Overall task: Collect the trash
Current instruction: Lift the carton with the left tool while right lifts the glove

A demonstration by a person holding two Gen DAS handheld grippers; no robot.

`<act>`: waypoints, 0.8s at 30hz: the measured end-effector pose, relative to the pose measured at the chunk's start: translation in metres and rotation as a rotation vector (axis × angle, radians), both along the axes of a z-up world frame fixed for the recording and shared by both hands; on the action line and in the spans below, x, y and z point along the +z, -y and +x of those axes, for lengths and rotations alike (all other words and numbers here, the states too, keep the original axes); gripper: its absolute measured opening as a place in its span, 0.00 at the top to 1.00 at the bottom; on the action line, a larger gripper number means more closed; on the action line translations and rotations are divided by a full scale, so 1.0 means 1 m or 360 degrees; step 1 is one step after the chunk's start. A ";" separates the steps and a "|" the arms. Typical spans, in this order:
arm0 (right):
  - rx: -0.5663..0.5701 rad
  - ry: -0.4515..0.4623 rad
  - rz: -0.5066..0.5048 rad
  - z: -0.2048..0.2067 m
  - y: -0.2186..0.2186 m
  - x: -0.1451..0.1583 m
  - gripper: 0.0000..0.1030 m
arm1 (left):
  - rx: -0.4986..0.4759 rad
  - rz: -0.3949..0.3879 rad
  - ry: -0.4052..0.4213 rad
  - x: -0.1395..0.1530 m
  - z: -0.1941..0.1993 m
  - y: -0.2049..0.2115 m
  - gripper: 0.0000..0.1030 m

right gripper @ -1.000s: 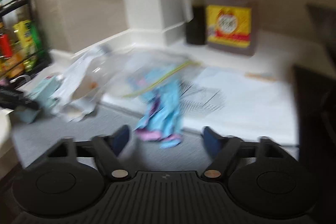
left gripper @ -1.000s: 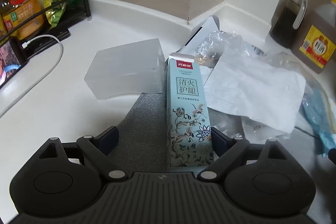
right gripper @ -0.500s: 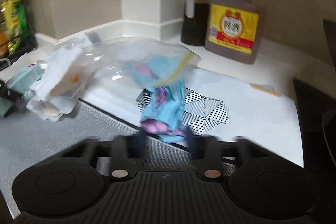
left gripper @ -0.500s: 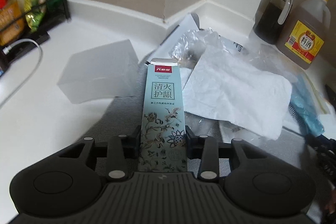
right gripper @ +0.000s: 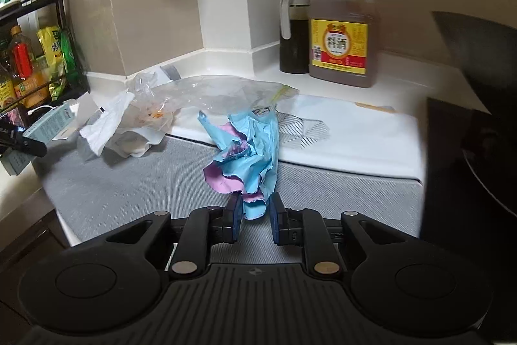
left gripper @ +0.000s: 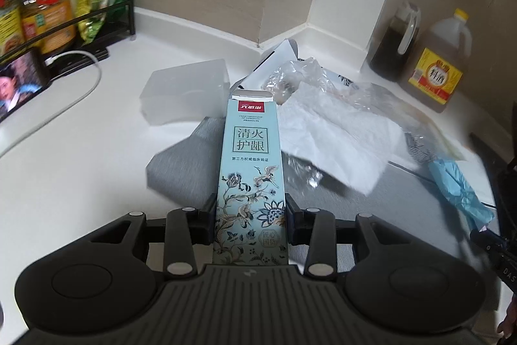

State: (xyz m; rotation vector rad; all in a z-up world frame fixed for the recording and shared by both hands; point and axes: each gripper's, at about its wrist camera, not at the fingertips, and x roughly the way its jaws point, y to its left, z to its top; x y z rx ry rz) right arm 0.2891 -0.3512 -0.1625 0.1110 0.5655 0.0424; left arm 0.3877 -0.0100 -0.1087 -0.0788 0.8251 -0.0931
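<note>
My left gripper (left gripper: 250, 212) is shut on a pale blue toothpaste box (left gripper: 250, 170) with flower print and holds it above the grey mat (left gripper: 181, 164). The box also shows at the left edge of the right wrist view (right gripper: 48, 125). My right gripper (right gripper: 255, 212) is shut on a crumpled blue and pink paper (right gripper: 248, 151), which also shows in the left wrist view (left gripper: 458, 183). A white paper towel (left gripper: 336, 131), a clear plastic bag (right gripper: 206, 92) and a frosted plastic box (left gripper: 184, 92) lie on the counter.
A jug of cooking wine (right gripper: 342, 28) and a dark sauce bottle (right gripper: 292, 31) stand at the back right. A black rack of bottles and snack bags (left gripper: 48, 8) stands at the back left, with a phone (left gripper: 17, 83) and white cable (left gripper: 74, 92). A white board (right gripper: 355, 131) lies to the right.
My left gripper closed on the toothpaste box and lifted it. My right gripper closed on the blue and pink paper and raised it off the mat.
</note>
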 end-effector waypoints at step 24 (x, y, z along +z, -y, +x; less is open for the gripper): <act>-0.0087 -0.0152 -0.0166 0.041 -0.004 -0.017 0.45 | -0.0011 -0.0019 0.0078 0.007 -0.106 -0.006 0.58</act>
